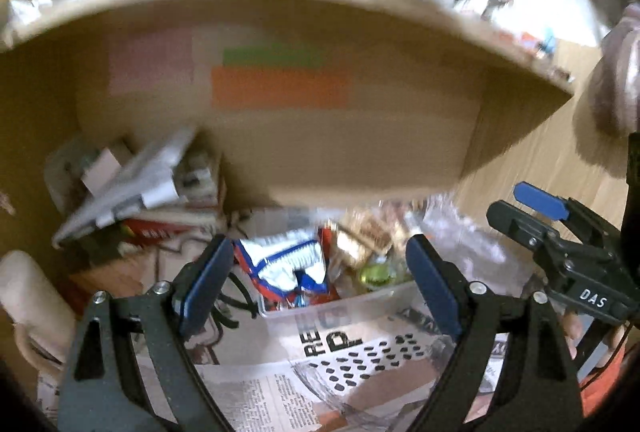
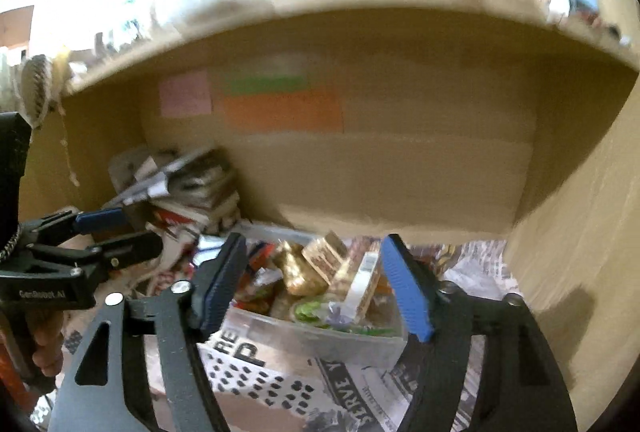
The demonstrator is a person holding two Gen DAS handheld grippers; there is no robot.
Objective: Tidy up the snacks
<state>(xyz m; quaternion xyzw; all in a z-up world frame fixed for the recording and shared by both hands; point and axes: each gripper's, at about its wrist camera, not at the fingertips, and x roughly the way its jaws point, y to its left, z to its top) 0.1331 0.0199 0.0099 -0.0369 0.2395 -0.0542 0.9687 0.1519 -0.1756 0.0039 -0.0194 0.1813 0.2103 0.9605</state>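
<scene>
Inside a wooden shelf point(image 2: 400, 172) compartment, over its newspaper lining point(image 1: 272, 396): left gripper point(image 1: 320, 284), jaws wide, nothing between the blue pads. Right gripper point(image 2: 316, 288), jaws apart, empty. Both hang above the near edge of a clear plastic bin point(image 2: 320, 340) standing on the lining. Bin contents: snacks, among them a blue-and-white packet point(image 1: 288, 264), a gold wrapper point(image 2: 300, 272), a green item point(image 2: 308, 310). Far left corner: stacked books and papers point(image 2: 192, 192). Back wall: pink, green and orange notes point(image 2: 280, 108).
</scene>
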